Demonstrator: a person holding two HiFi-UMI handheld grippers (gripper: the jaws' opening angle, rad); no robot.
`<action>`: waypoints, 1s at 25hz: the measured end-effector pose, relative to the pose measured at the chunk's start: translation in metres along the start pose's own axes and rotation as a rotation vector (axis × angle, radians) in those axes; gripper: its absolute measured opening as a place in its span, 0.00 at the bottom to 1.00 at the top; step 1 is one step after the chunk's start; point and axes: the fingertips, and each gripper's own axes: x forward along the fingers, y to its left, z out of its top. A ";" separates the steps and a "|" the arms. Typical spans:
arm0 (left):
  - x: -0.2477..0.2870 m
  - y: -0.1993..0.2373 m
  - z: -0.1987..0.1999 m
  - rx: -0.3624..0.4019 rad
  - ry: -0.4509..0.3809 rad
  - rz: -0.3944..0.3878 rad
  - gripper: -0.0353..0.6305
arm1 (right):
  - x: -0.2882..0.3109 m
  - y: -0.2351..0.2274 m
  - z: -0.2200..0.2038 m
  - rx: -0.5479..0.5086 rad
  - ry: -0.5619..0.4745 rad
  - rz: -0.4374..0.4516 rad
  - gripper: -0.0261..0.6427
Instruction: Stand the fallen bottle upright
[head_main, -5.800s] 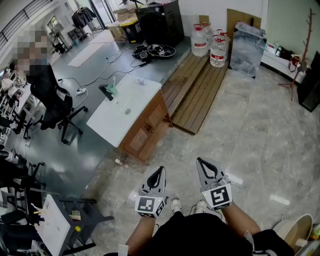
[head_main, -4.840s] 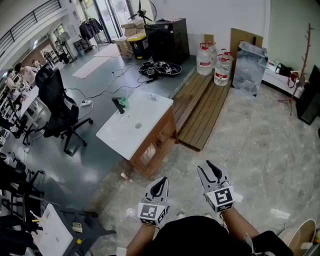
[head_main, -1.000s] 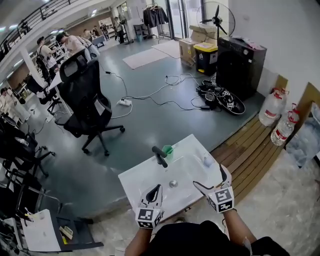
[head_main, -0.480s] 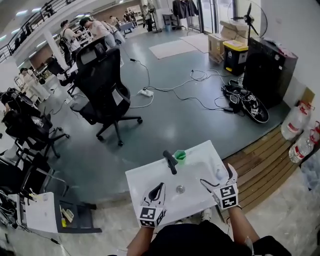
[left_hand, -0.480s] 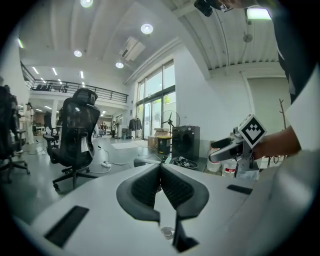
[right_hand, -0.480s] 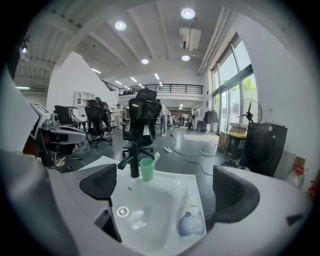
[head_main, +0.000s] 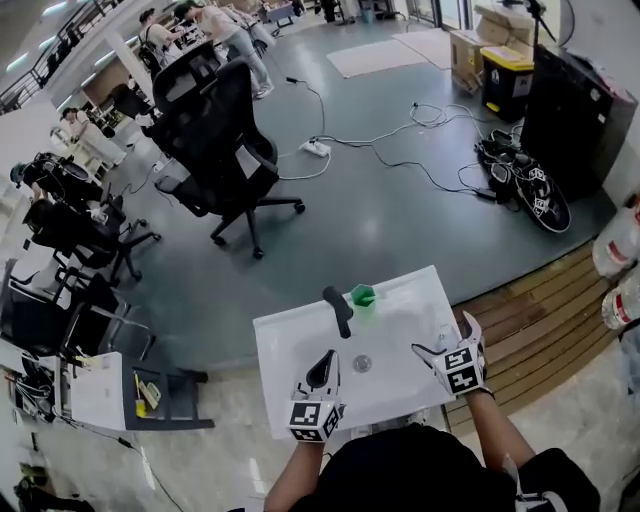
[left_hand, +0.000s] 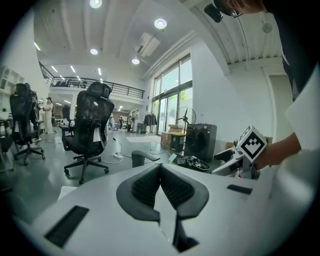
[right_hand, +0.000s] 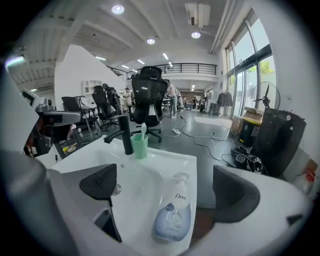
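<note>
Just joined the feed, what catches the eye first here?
A pale Dove bottle lies flat on the white sink's right rim, framed by the right gripper's open jaws. Behind it, a green cup stands beside the black faucet. The left gripper is shut, empty.

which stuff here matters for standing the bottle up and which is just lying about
Job: fallen bottle on the sink rim; right gripper, open, aimed at it.
Lying about: green cup, faucet, office chair; left gripper, shut.
</note>
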 end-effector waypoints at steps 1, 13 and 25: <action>0.001 -0.001 -0.002 -0.003 0.005 0.014 0.08 | 0.007 -0.006 -0.004 0.008 0.013 0.002 0.93; 0.009 0.009 -0.011 0.036 0.033 0.028 0.08 | 0.090 -0.042 -0.063 0.151 0.306 -0.007 0.90; -0.012 0.037 -0.025 0.006 0.027 -0.029 0.08 | 0.113 -0.035 -0.095 0.259 0.643 -0.013 0.60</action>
